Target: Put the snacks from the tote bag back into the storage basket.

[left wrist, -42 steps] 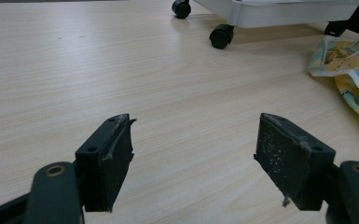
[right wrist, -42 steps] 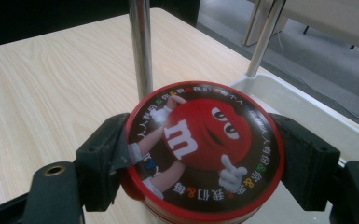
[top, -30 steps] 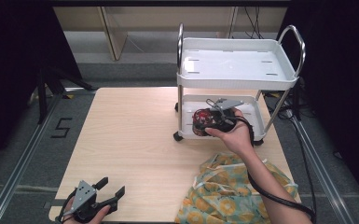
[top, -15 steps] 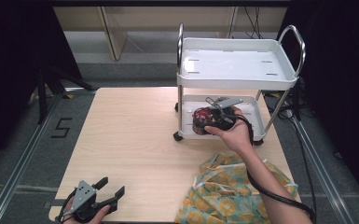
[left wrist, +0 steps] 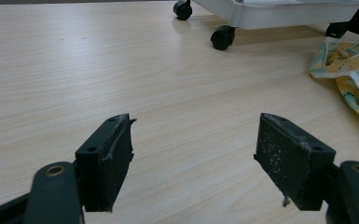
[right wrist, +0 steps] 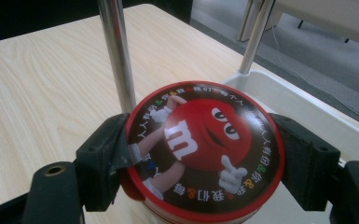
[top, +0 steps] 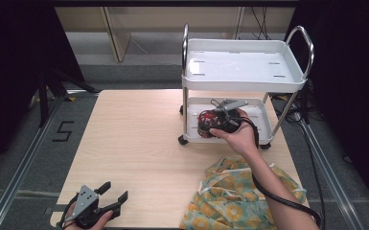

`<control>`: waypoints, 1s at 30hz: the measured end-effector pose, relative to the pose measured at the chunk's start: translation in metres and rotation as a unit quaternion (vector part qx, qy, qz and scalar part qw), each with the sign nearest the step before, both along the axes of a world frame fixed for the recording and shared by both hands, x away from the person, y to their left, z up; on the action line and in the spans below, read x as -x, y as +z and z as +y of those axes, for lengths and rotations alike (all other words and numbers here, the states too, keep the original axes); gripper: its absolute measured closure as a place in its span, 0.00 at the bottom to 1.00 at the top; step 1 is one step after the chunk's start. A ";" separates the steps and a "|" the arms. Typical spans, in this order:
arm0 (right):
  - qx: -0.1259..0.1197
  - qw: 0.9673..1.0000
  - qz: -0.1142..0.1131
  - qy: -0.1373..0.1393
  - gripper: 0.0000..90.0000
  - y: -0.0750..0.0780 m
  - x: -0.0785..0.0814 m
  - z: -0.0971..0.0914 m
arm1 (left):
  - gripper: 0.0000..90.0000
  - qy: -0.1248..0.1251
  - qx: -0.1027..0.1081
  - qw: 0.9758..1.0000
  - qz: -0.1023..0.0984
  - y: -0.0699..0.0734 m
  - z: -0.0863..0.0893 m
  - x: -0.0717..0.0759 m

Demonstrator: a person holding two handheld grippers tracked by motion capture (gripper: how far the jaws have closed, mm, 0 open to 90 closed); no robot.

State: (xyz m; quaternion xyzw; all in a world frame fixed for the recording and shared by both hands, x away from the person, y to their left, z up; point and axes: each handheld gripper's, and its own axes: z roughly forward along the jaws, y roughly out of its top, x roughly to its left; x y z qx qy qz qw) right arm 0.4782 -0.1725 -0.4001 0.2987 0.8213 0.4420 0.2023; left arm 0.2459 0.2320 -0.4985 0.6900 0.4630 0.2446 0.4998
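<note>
Right gripper (top: 210,125) jaws clamped on the round red candy tin (right wrist: 204,151), 1 pad on each side of its lid rim. Tin sits at the lower shelf (top: 263,125) of the white 2-tier cart (top: 243,67), close beside a chrome post (right wrist: 116,53). Likely step: setting the tin on that shelf. To do it well: keep the tin level, steer clear of the post, lower until the base rests flat, then part the jaws. Left gripper (top: 110,201) idle at the table (top: 139,139) near edge, jaws apart. Patterned cloth (top: 242,196) lies just in front of the cart.
</note>
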 end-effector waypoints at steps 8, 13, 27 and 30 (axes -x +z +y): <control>0.000 1.000 0.004 -0.004 0.29 -0.001 -0.001 0.002 | 0.30 -0.001 0.001 1.000 -0.002 0.000 0.000 0.000; 0.002 1.000 -0.003 -0.001 0.29 -0.001 -0.004 0.003 | 0.30 -0.001 0.001 1.000 -0.002 0.000 0.000 0.000; 0.002 1.000 -0.003 -0.001 0.29 -0.002 -0.009 0.008 | 0.30 0.003 0.001 1.000 0.000 0.000 0.001 0.000; 0.002 1.000 -0.002 -0.001 0.29 -0.001 -0.009 0.009 | 0.30 0.003 0.001 1.000 0.000 0.000 0.001 0.000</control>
